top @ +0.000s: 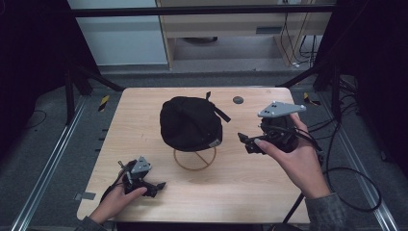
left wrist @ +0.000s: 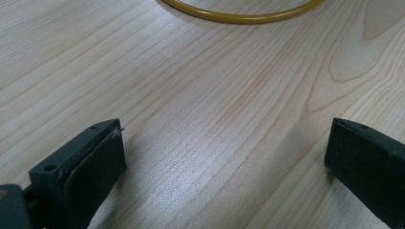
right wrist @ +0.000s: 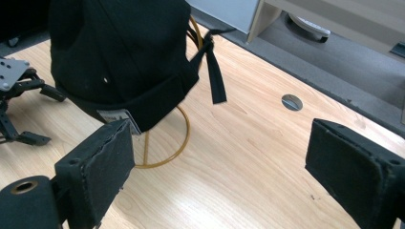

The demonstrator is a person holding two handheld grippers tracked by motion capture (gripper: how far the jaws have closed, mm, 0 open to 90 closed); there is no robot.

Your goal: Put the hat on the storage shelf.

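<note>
A black cap [top: 190, 122] sits on a yellow wire stand [top: 195, 159] in the middle of the wooden table [top: 144, 120]. Its back strap [right wrist: 214, 76] hangs loose and a white label [right wrist: 119, 117] shows at its rim. My left gripper [top: 159, 185] rests low at the table's front left, open, with bare wood between its jaws; the stand's ring [left wrist: 243, 14] lies ahead of it. My right gripper [top: 243, 140] hovers to the right of the cap, open and pointing at it, with nothing between its pads [right wrist: 102, 167].
A round grey grommet [top: 237, 100] is set in the table behind the cap, also visible as the grommet [right wrist: 292, 101]. Cables [top: 351, 187] trail off the table's right side. Black frame bars and a wooden cabinet [top: 240, 24] stand beyond the far edge.
</note>
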